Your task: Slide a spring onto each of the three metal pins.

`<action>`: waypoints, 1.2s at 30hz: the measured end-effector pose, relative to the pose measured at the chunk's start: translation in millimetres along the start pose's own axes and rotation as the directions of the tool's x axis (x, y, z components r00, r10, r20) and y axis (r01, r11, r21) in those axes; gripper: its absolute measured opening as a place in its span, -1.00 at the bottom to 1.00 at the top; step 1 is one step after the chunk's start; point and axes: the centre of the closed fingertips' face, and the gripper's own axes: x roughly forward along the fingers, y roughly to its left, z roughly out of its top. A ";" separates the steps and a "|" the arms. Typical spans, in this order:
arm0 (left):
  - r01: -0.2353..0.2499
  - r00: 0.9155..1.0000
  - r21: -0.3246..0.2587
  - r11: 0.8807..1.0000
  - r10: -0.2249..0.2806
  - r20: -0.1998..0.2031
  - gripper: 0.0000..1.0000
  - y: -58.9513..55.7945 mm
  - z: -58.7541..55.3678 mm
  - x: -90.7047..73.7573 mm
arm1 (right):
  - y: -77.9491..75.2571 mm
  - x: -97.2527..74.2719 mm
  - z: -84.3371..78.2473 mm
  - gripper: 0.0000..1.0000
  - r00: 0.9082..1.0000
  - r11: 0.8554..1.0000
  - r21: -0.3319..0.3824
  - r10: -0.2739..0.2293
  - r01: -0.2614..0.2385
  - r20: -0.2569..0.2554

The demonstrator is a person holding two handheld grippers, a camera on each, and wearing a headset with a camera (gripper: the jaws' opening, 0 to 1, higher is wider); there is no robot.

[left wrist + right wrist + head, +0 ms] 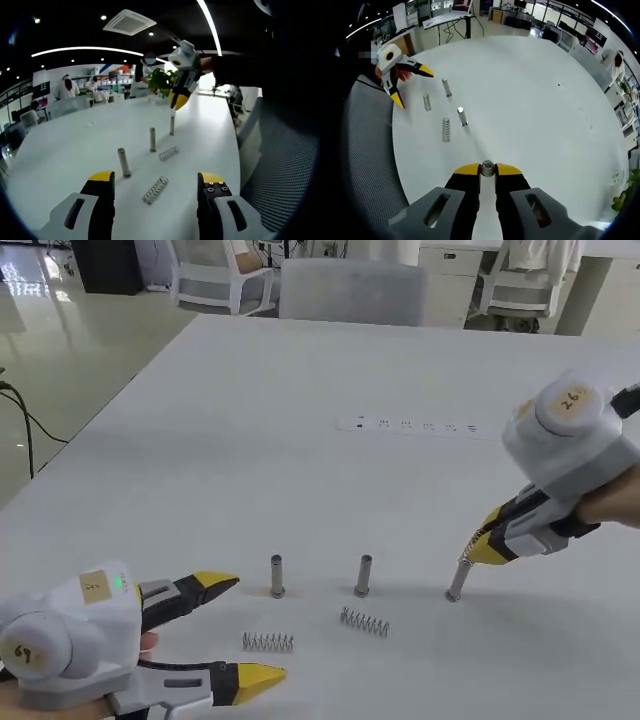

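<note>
— Where did we have the springs?

— Two lay loose on the white bench (300, 440). The left spring (268, 642) was just in front of the left pin (277, 575), and the middle spring (364, 622) just in front of the middle pin (363, 575). Both pins stood upright.

— And the third spring (173, 113)?

— Our right gripper (480, 543) had its jaws pinching it at the top of the right pin (456, 585). We couldn't tell how far it sat over the pin.

— Our left gripper (247, 630)?

— We held it low, close to the left spring, with its jaws spread wide and gripping nothing.
</note>
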 end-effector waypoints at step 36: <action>0.005 1.000 0.012 1.000 -0.005 -0.007 0.19 -0.2 -0.1 0.4 | 2.9 48.9 -23.1 -0.83 0.996 0.998 0.061 0.037 -0.033 -0.078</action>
